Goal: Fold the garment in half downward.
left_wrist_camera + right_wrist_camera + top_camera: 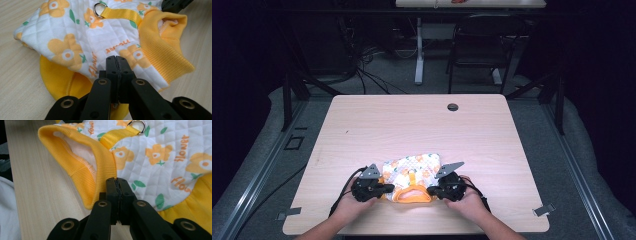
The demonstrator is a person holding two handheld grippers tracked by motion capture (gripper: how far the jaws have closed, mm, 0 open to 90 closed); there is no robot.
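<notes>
I see my left gripper [387,189] and right gripper [431,190] each with jaws pressed together, clamped on the left and right edges of the small quilted white garment [411,175] with orange flowers and yellow ribbed trim, lying near-centre on the pale wooden table [412,125].

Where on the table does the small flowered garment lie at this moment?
In the high view the flowered garment lies near the table's front edge, about mid-width, between the left gripper and the right gripper, its yellow collar toward the person.
</notes>
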